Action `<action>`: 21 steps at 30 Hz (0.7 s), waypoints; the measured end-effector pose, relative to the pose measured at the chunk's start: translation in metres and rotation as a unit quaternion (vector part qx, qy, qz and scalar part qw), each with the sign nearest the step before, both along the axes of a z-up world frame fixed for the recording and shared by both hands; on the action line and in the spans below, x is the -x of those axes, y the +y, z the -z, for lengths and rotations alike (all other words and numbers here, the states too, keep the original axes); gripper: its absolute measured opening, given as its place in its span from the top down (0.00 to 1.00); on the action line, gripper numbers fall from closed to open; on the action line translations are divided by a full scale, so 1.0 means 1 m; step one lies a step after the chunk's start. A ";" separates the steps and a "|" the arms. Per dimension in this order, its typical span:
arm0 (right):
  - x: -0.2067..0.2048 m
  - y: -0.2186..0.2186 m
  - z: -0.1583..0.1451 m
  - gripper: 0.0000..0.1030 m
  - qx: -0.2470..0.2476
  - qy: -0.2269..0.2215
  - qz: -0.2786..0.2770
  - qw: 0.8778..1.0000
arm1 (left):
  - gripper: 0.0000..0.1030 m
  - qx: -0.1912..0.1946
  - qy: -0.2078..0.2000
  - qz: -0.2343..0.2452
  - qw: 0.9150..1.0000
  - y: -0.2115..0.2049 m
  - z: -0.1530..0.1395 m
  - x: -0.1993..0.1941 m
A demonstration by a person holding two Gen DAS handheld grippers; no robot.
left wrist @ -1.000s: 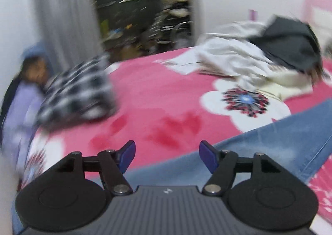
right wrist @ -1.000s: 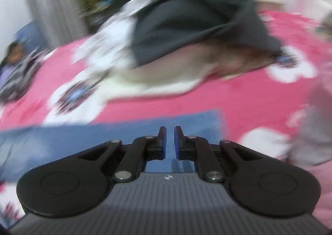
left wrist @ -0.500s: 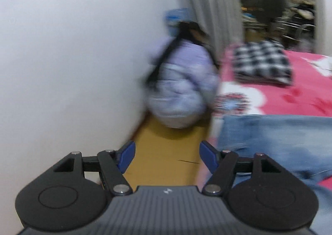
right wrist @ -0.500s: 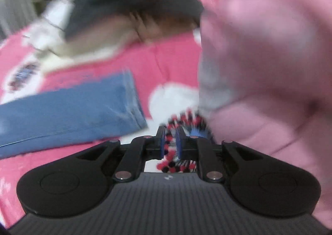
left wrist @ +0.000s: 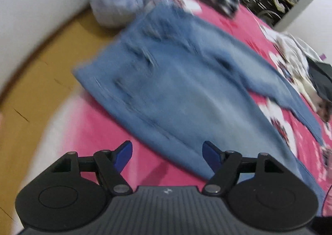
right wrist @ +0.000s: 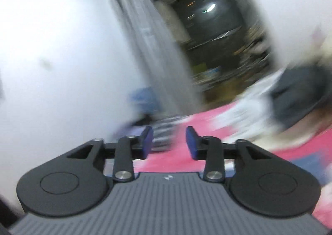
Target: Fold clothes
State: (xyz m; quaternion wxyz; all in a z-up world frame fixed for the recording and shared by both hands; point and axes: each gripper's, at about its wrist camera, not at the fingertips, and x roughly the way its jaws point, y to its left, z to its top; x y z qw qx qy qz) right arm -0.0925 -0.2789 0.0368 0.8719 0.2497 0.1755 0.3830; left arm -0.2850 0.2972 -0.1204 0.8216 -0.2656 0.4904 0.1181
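A bedroom with plain white walls [right wrist: 62,38]. A bed covered by a bright pink blanket with white flower patterns [left wrist: 259,34] fills most of the space. Beside it runs a tan wooden floor [left wrist: 41,81]. A grey curtain [right wrist: 149,34] hangs next to a dark opening [right wrist: 211,15], where one small light glows and cluttered shelves show, blurred.

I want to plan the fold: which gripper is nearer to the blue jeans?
Left. The left gripper hovers open right above the jeans; the right gripper points toward the wall.
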 end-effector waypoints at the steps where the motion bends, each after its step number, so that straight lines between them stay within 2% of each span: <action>1: 0.003 0.007 0.008 0.54 -0.034 0.026 -0.028 0.999 | 0.30 0.008 0.003 0.005 1.000 -0.006 0.007 0.001; 3: 0.014 0.022 0.032 0.52 -0.085 0.076 -0.059 0.992 | 0.33 0.013 0.012 0.019 1.000 -0.019 0.018 0.004; 5: 0.024 0.042 0.071 0.51 -0.118 0.162 -0.091 0.975 | 0.38 0.029 0.014 0.025 0.999 -0.028 0.030 0.004; 6: 0.029 0.052 0.094 0.51 -0.124 0.214 -0.101 0.964 | 0.38 0.041 0.011 0.021 0.999 -0.031 0.036 0.003; 8: 0.040 0.057 0.139 0.51 -0.128 0.305 -0.079 0.940 | 0.38 0.044 -0.001 0.014 0.999 -0.035 0.044 0.002; 10: 0.052 0.059 0.183 0.51 -0.130 0.391 -0.051 0.910 | 0.41 0.046 -0.013 0.007 0.999 -0.033 0.046 0.002; 12: 0.067 0.058 0.213 0.50 -0.128 0.450 -0.022 0.884 | 0.44 0.047 -0.024 -0.001 0.999 -0.030 0.047 0.001; 15: 0.096 0.061 0.237 0.50 -0.134 0.501 0.008 0.855 | 0.54 0.050 -0.041 -0.012 0.998 -0.025 0.049 0.001; 18: 0.112 0.059 0.257 0.50 -0.137 0.545 0.051 0.826 | 0.63 0.075 -0.053 -0.042 0.995 -0.012 0.054 -0.003; 21: 0.121 0.050 0.269 0.53 -0.107 0.564 0.113 0.811 | 0.74 0.088 -0.062 -0.066 0.992 -0.001 0.058 -0.004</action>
